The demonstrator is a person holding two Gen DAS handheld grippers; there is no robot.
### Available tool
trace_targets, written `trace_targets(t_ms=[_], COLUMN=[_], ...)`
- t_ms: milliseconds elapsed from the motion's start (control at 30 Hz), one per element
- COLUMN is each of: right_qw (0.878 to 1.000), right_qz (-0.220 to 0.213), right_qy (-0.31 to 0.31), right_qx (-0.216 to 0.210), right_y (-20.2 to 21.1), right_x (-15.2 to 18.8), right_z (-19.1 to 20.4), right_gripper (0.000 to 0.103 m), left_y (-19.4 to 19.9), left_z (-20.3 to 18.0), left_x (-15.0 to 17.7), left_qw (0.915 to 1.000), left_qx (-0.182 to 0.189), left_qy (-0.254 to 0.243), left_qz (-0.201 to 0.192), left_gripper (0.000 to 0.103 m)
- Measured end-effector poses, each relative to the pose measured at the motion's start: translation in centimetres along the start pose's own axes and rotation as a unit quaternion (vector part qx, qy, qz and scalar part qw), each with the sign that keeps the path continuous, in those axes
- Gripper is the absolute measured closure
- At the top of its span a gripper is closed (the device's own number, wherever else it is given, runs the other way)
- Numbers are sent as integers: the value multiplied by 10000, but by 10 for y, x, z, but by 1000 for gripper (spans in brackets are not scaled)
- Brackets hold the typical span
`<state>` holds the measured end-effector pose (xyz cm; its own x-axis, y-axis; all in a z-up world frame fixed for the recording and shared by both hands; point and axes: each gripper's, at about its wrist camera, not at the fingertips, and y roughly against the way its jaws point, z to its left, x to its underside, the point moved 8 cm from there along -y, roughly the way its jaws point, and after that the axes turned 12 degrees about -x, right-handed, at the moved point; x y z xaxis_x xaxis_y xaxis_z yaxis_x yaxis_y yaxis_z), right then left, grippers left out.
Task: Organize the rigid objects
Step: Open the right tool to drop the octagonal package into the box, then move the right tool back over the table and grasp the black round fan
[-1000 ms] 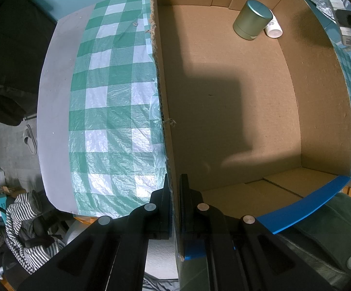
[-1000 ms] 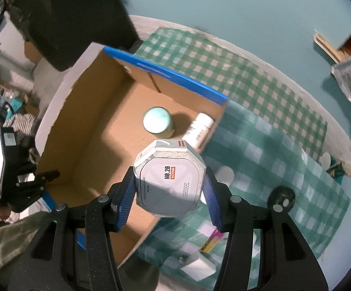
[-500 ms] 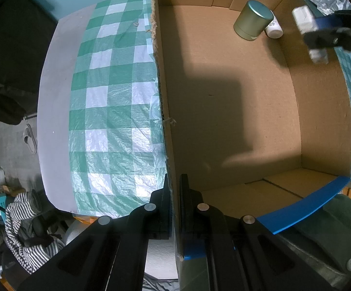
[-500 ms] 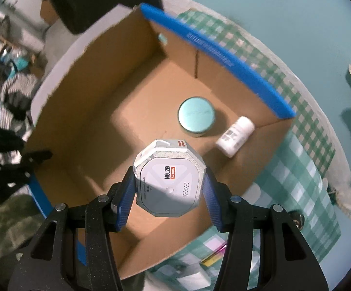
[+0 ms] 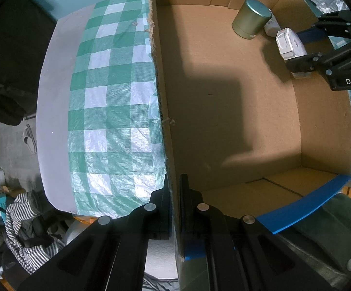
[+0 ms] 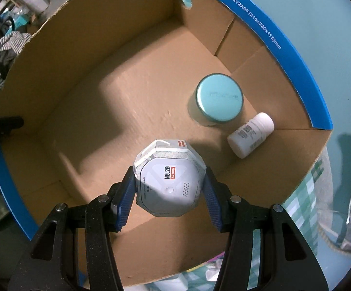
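The white octagonal box (image 6: 169,181), printed "NO.20 ACTION" on its top face, sits clamped between the blue pads (image 6: 124,200) of the right gripper (image 6: 167,194), which grips it by two opposite sides; it hangs inside the open cardboard box (image 6: 117,77), above the bare brown floor and not visibly touching it; in the left wrist view the same octagonal box (image 5: 290,44) shows at the far right of the carton, just beside a round tin (image 5: 251,19). In the right wrist view the tin (image 6: 220,97), upright with a pale teal lid, stands near the far right corner; a small white bottle (image 6: 250,134) lies on its side just to the right of it, close to the right wall; both are apart from the held box. The carton's rim carries blue tape on its far and near edges. The left gripper (image 5: 174,208) is closed on the carton's left wall, one finger inside and one outside, pinching the cardboard edge. The carton rests on a green-and-white checked cloth (image 5: 110,111) spread over a pale table (image 5: 54,101); striped fabric (image 5: 21,214) lies beyond the table's near left edge.
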<state>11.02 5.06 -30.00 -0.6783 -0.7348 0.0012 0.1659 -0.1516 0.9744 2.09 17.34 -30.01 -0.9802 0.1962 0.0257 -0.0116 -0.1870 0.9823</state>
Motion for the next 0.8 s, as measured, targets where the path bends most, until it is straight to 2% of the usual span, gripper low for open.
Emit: trace_targets(t_ms=[133,267,800], right_qw=[9999,10000,9985], right_qz=[110,30,-483], right_qy=[33,14,-234], right_qx=[57,-15,-79], right_y=[-3,-1,57], right_x=[2,3,13], right_z=[1,7,0], right_gripper=[49,50,46], left_y=[0,0,1], left_z=[-1,0,-1], left_x=[1,2,1], left_qw=[10000,10000,10000], left_qx=[0,0,-36], left_qy=[-21,-21,-30], left_qz=[-1,13,23], left_gripper=[98,98,98])
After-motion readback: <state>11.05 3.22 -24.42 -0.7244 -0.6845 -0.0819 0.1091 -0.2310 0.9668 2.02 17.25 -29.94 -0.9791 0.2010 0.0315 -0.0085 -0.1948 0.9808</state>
